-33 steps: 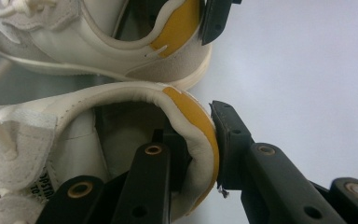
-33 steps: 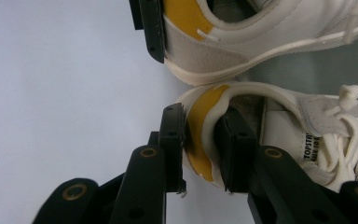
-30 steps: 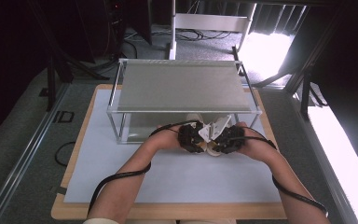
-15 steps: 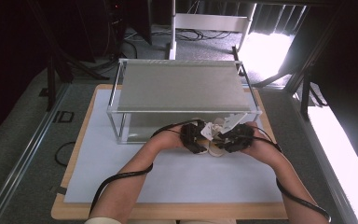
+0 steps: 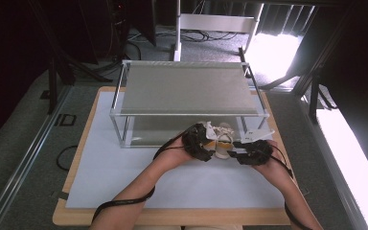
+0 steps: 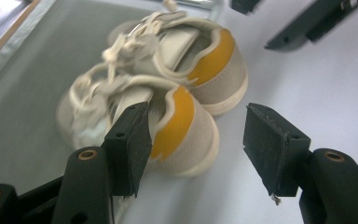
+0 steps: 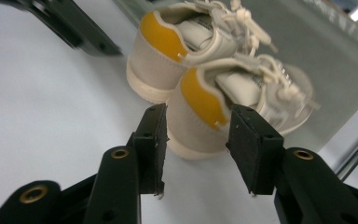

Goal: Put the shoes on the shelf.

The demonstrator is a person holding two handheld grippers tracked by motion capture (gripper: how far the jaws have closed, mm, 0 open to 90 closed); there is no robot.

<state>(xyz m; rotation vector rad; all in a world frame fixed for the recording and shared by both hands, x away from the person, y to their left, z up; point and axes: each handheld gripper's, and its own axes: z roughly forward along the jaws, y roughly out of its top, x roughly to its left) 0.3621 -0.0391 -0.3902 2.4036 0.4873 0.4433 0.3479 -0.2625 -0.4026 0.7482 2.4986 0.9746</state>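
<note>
Both claws have just let go of the pair of small shoes (image 5: 222,139), which a second ago they pinched by the heels. The shoes now sit side by side at the front edge of the rack's lower shelf (image 5: 153,130), toes pointing in under it and heels out over the white mat (image 5: 124,177).

The left claw (image 6: 196,140) has just been opening. Its jaws stand roughly half apart, and the yellow-backed heel of the near shoe (image 6: 177,135) lies by the left jaw, but the pads do not press it. The right claw (image 7: 196,140) has opened too. Its jaws flank the heel of the other shoe (image 7: 200,112) with a gap on each side, gripping nothing.

By my judgement the placing is done and only the pull-back toward 6 o'clock remains.

Around them, the grey top shelf (image 5: 187,88) of the metal-framed rack overhangs the shoes at 12 o'clock. A frame post (image 5: 124,129) stands at 9 o'clock, well apart. The loose laces (image 6: 116,51) could snag a jaw on withdrawal. The table (image 5: 172,218) shows its wooden edge below the mat.
</note>
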